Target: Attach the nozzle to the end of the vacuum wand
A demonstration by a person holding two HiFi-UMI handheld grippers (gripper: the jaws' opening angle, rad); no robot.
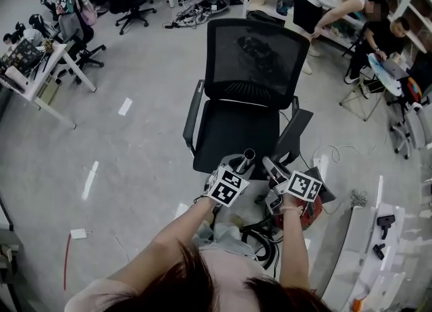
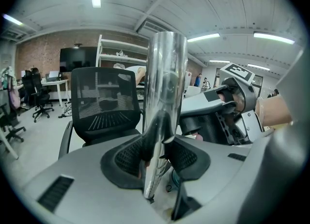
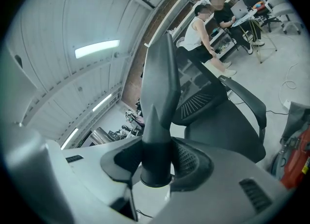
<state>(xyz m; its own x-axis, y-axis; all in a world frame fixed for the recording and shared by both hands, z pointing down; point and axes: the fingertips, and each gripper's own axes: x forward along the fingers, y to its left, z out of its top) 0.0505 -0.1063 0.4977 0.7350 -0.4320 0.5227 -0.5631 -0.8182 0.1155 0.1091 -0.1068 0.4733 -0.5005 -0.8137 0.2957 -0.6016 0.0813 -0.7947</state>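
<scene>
My left gripper [image 1: 237, 169] [image 2: 160, 157] is shut on a shiny metal vacuum wand [image 2: 163, 102] [image 1: 246, 160], which stands upright between its jaws with its open end pointing up. My right gripper [image 1: 275, 170] [image 3: 156, 162] is shut on a dark grey crevice nozzle [image 3: 160, 106] [image 1: 273, 166], gripped near its round base with the flat tapered tip pointing away. In the head view the wand and the nozzle are side by side, a short gap apart, just over the front edge of a chair seat. The right gripper [image 2: 232, 104] also shows in the left gripper view.
A black mesh office chair [image 1: 250, 94] stands directly ahead. A red vacuum body [image 1: 307, 213] and black hose [image 1: 260, 240] lie on the floor by my feet. Two people [image 1: 337, 3] work at shelves at the back right. Desks and chairs [image 1: 61, 27] are at the left.
</scene>
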